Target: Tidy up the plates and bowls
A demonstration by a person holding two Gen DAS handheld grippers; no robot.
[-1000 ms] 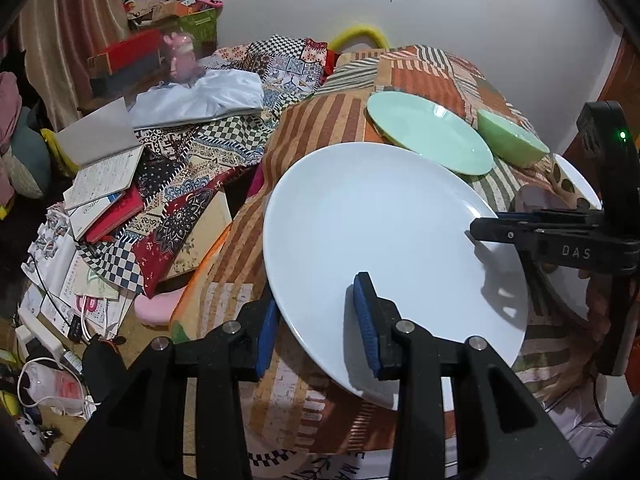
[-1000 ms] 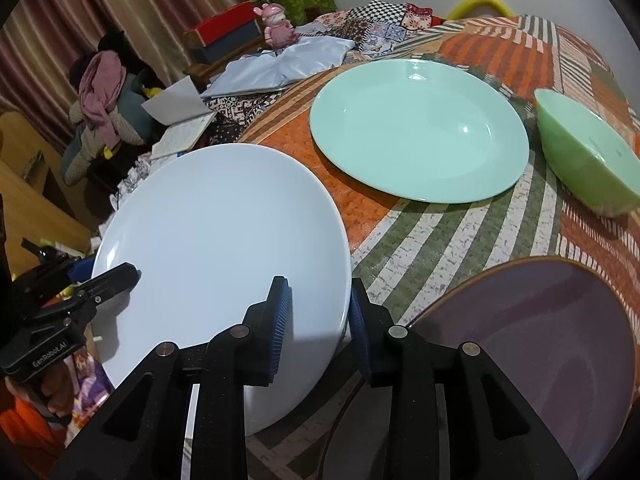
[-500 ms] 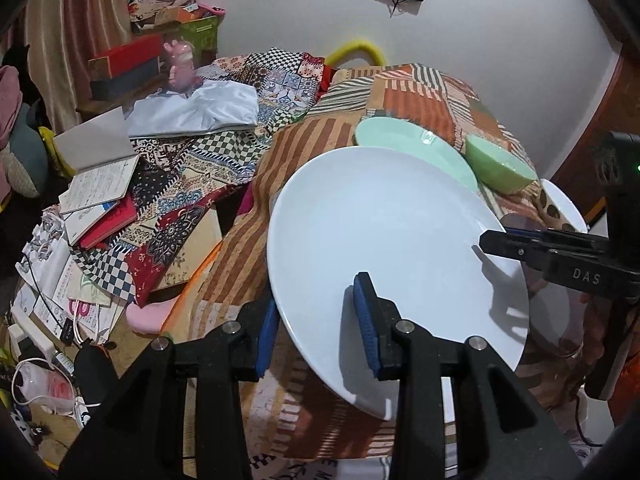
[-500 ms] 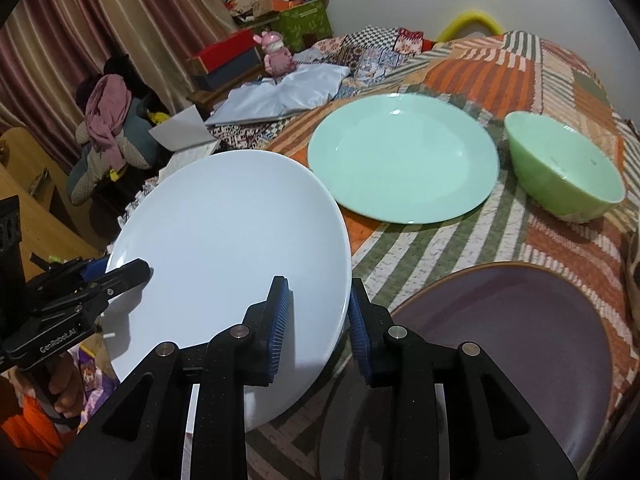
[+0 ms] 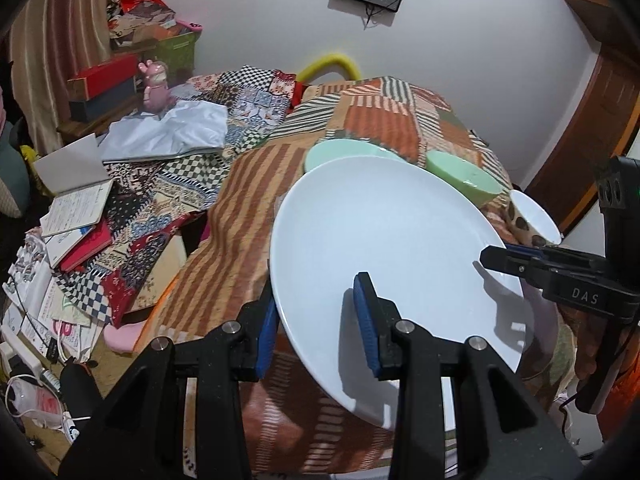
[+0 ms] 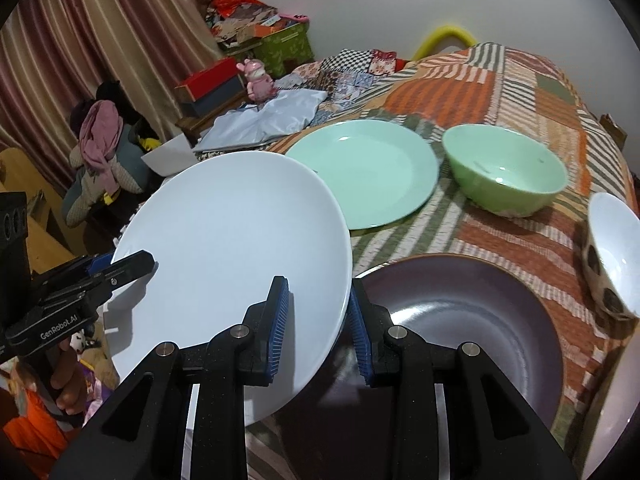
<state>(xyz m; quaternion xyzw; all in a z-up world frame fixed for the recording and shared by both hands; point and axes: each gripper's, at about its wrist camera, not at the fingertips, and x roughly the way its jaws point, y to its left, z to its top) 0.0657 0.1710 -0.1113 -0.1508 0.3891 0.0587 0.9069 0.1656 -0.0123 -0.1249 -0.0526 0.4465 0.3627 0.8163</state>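
A large white plate [image 5: 384, 248] hangs tilted above the patchwork tablecloth, held by its rim at two opposite sides. My left gripper [image 5: 316, 320] is shut on its near-left rim, one blue pad on top and one beneath. My right gripper [image 6: 318, 324] is shut on the opposite rim of the white plate [image 6: 228, 248]. Each gripper shows in the other's view, the right gripper [image 5: 516, 262] and the left gripper [image 6: 120, 270]. On the table lie a mint green plate [image 6: 360, 176], a green bowl [image 6: 504, 176], a dark purple plate [image 6: 460, 320] and a spotted white bowl [image 6: 612, 252].
Left of the table lies clutter: a patterned cloth [image 5: 132, 216], open books [image 5: 76, 208], a grey bag [image 5: 168, 132], boxes and a pink figurine [image 5: 154, 88]. A wooden door [image 5: 592, 112] stands at the right, with a white wall behind.
Both grippers have raised the white plate off the table together. The green plate and bowl now sit lower and farther off in both views, and more of the wall shows.
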